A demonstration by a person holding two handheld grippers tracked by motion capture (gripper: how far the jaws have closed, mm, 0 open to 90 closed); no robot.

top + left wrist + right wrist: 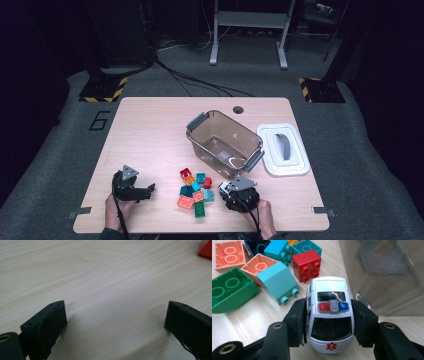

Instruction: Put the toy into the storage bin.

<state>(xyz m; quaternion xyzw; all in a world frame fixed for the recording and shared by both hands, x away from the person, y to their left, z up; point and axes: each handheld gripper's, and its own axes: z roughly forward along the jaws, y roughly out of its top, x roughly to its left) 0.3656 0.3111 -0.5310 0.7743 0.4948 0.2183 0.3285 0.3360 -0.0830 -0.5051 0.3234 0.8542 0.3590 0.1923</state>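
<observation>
From the high view, the wooden table point(150, 130) carries a clear plastic bin point(224, 143) near its middle, quite bare inside, with its white lid point(283, 149) lying flat just to the right. A heap of coloured blocks point(194, 190) sits near the front edge, between the two hands. The left gripper point(145, 190) rests on the table well left of the heap, and the right gripper point(223, 189) lies at the heap's right side, close below the bin's near corner. In the left gripper view, its jaws stand wide apart over bare wood, grasping nothing, with a red block's corner point(206, 250) at the far right. In the right gripper view, the pads are clamped on both flanks of a white toy ambulance point(330, 312), which sits on the table beside the bin wall, a red block point(307, 265) just beyond it. Judging from this, the ambulance is gripped but not lifted; nothing is packed yet, so the whole heap remains.
</observation>
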